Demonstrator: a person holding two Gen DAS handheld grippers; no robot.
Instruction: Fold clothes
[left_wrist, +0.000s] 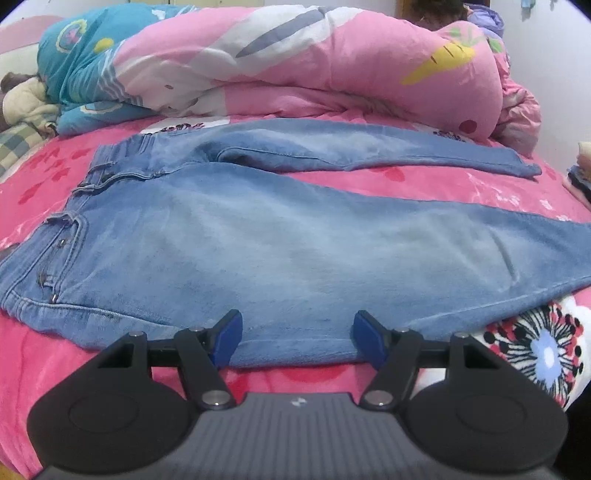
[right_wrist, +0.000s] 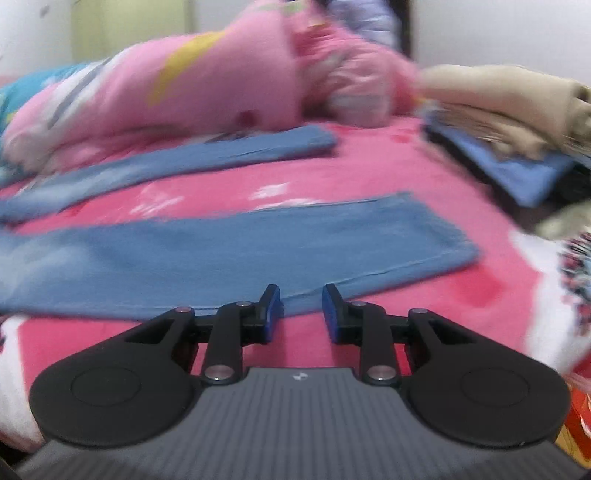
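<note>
A pair of light blue jeans (left_wrist: 258, 240) lies spread flat on the pink bed sheet (left_wrist: 44, 173), waistband at the left, both legs running right. My left gripper (left_wrist: 297, 338) is open at the near edge of the thigh, nothing between its blue pads. In the blurred right wrist view the near leg (right_wrist: 229, 251) and the far leg (right_wrist: 192, 158) end in hems. My right gripper (right_wrist: 301, 314) is open, its fingertips just short of the near leg's lower edge, holding nothing.
A bunched pink and blue quilt (left_wrist: 280, 62) fills the back of the bed. A stack of folded beige and blue clothes (right_wrist: 517, 122) sits at the right. A white patch with a flower print (left_wrist: 543, 343) lies at the near right.
</note>
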